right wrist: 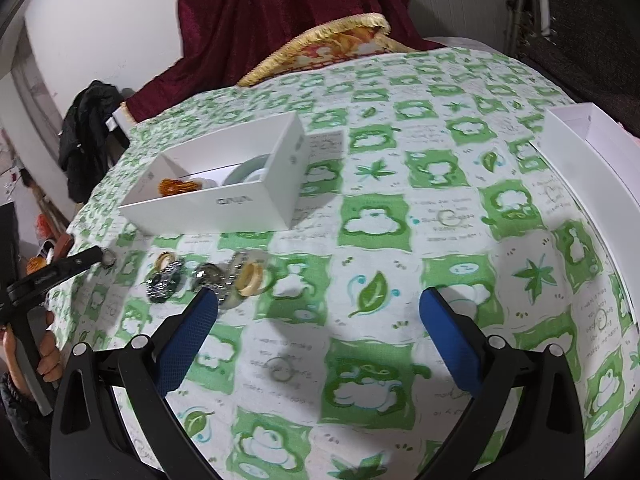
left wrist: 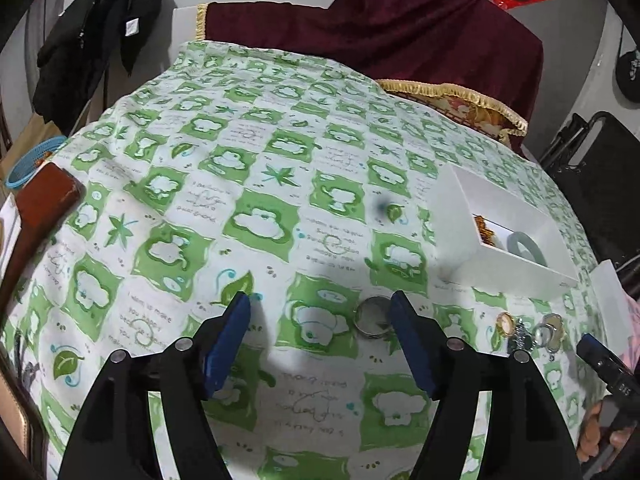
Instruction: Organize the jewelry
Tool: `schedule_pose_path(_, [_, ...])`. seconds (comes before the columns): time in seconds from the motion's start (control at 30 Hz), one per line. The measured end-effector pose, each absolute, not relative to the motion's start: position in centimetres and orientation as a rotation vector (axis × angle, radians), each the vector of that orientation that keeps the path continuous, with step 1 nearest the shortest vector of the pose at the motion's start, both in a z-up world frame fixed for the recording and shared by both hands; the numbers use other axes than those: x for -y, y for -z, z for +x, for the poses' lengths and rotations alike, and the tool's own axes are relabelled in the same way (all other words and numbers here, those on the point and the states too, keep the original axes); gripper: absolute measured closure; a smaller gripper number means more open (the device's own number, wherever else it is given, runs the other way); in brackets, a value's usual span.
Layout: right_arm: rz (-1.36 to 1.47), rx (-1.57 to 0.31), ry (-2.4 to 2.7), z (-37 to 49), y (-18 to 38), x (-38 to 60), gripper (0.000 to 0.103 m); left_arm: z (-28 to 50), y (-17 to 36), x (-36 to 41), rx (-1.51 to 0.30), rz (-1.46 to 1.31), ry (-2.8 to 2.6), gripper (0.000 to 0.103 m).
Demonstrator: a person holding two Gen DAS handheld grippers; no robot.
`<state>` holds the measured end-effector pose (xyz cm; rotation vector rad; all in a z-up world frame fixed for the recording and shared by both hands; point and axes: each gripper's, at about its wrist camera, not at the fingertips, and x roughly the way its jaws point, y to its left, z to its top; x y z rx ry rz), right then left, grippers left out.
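Hovering low over the tablecloth, both grippers spread; left gripper beside a silver ring.

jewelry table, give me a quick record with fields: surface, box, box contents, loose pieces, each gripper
surface: green and white patterned tablecloth
box: open white cardboard box, standing on the cloth
box contents: pale green bangle and amber beaded piece
loose pieces: silver ring beside the left gripper's right finger; cluster of rings and sparkly pieces in front of the box
left gripper: open, holding nothing
right gripper: open, holding nothing
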<state>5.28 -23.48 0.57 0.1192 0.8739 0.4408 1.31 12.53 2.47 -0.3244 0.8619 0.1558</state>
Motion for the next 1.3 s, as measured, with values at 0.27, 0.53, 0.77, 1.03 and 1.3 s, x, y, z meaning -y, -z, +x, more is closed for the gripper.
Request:
schedule_pose_path(0.27, [-0.141, -0.768, -0.644, 1.4, -2.0, 18.2, 0.033, 1.9, -2.1, -9.1, -0.888, -0.168, -0.137, 0.029])
schedule_pose_path(0.53, [-0.172, -0.809, -0.718, 2.1, -1.5, 16.5, 0.064, 2.8, -1.6, -6.9, -0.907, -0.051, -0.108, 0.028])
schedule_pose_path(0.77, [-0.157, -0.831, -0.579, 4.8, -1.1, 17.5, 0.066, 2.9, -1.6, -6.8, -0.907, -0.059, -0.081, 0.028])
schedule_pose_path(1.03, [-0.32, -0.709, -0.648, 1.6, -1.9, 15.3, 0.066, 1.9, -1.6, -5.8, -0.906, -0.024, -0.037, 0.028])
schedule_pose_path(1.3, [-0.342, -0.823, -0.655, 4.1, -0.5, 13.3, 0.066, 1.2, -1.6, -5.8, -0.909, -0.025, -0.008, 0.027])
